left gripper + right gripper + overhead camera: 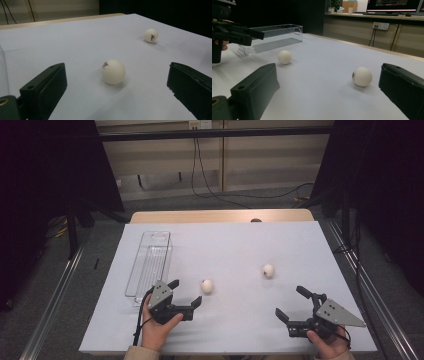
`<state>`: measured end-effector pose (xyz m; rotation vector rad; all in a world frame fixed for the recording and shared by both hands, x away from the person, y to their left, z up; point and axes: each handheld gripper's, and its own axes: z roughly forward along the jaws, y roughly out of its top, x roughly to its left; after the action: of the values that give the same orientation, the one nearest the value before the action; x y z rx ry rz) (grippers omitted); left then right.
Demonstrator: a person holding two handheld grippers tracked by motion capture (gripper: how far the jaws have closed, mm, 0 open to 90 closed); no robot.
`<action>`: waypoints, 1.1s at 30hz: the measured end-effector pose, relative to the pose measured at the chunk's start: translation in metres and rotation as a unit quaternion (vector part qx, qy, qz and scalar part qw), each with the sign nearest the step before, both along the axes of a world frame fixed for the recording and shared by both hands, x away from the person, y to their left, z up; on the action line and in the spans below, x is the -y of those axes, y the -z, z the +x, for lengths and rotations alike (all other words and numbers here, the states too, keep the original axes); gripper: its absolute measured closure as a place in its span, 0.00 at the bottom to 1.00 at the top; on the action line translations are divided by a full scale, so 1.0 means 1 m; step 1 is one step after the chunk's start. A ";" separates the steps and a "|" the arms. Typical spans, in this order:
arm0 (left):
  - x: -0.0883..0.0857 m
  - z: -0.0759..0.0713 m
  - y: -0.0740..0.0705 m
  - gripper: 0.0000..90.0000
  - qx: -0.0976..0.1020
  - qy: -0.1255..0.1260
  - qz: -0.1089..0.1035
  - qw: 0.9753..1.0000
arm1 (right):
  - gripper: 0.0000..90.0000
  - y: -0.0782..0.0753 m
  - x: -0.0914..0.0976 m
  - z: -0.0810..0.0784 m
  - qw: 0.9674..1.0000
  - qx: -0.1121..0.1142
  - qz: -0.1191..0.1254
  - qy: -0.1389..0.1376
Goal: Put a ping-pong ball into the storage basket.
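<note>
L gripper (186, 293) low, jaws wide, near ball (207, 286).

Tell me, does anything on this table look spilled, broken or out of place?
Nothing stands out. Two white table tennis balls, one near the left gripper at and one farther right, sit loose on the pale table cover. The clear plastic tray lies flat, apparently empty. Both grippers are open, the right gripper too.

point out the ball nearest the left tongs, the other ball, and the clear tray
Near ball (113, 71), left gripper view, middle of its white surface.
Far ball (268, 270), high view, centre of the ball.
Clear tray (129, 281), high view, its left long wall.
</note>
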<state>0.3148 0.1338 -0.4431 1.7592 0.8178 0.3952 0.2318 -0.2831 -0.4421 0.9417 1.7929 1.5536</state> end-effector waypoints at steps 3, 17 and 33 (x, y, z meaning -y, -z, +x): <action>0.002 0.001 0.000 0.03 -0.001 0.003 0.002 1.000 | 0.02 0.000 0.000 0.000 1.000 0.001 0.000 0.002; 0.006 0.002 0.000 0.03 -0.002 0.008 0.007 1.000 | 0.02 0.000 0.001 0.000 1.000 0.002 0.003 0.005; 0.016 0.004 -0.002 0.03 -0.011 0.006 0.017 1.000 | 0.02 0.000 0.001 0.000 1.000 0.002 0.002 0.002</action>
<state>0.3189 0.1182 -0.4411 1.8027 0.8199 0.3847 0.2316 -0.2843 -0.4418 0.9426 1.7859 1.5565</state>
